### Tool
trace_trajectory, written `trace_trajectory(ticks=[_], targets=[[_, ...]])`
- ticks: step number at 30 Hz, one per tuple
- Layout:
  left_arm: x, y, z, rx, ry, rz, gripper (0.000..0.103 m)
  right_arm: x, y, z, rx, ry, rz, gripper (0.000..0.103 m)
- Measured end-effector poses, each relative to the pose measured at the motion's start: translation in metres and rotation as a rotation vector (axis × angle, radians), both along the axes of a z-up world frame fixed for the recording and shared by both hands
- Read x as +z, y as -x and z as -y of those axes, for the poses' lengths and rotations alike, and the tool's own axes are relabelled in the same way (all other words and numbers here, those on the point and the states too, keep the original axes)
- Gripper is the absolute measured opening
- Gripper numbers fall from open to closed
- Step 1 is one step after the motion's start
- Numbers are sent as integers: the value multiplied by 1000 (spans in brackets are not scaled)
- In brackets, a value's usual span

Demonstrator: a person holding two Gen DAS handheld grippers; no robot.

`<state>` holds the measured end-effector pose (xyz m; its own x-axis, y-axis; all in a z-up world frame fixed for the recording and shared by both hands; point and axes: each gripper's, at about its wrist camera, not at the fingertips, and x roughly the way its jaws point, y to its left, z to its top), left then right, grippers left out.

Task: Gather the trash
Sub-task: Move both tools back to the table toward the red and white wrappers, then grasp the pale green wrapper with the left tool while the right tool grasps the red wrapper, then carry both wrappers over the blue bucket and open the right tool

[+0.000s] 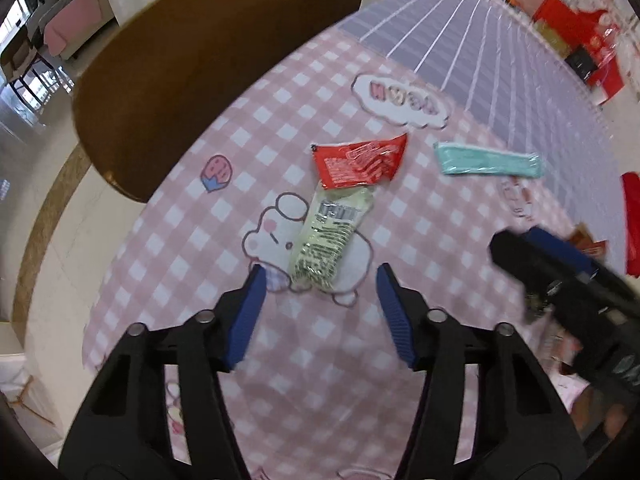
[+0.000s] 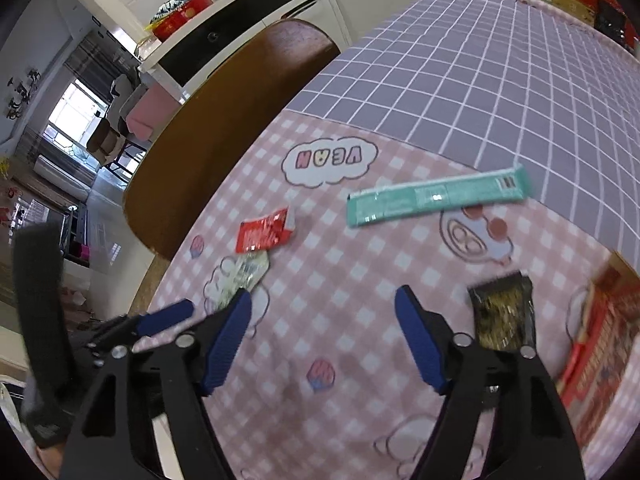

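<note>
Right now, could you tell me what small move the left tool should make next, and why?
Probably ease the left tool forward and down over the pale green wrapper. Its jaws stand open and empty, and the wrapper lies flat on the pink checked cloth just ahead of its tips, its far end tucked under the red wrapper, so a grip at the near end looks cleanest.

Right tool (image 2: 323, 300) jaws apart – teal wrapper (image 2: 436, 197) beyond, dark wrapper (image 2: 502, 316) beside.

Red pkg (image 2: 592, 332) cut off at edge, blurred; right tongs (image 1: 520, 252) smeared.
</note>
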<state>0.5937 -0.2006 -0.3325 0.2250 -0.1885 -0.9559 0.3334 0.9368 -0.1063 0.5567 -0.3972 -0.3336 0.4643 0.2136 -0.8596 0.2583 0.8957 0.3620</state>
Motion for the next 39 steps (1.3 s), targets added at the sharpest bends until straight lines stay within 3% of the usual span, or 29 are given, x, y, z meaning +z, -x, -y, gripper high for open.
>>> trace_trajectory(ticks=[5,12,20,23,24,29,39], targets=[[-14,-9,4,-8,-28,-10,34,-15,-24,2,14,-26,-11,64],[-14,-18,0,-4,-21,22,22,-30,-53,-7,37,-68,-12,61],[4,-25,-59,196,24,60,20,-44,-83,-23,54,-59,-12,51],[10,-28,-73,241,30,73,20,-45,-91,-31,75,-39,-13,35],[12,-28,-76,253,34,75,20,-45,-93,-35,89,-25,-16,24],[21,-22,-93,285,63,80,20,-41,-90,-51,133,24,-21,22],[43,15,-143,342,130,88,20,-8,-47,-88,180,0,-1,22]])
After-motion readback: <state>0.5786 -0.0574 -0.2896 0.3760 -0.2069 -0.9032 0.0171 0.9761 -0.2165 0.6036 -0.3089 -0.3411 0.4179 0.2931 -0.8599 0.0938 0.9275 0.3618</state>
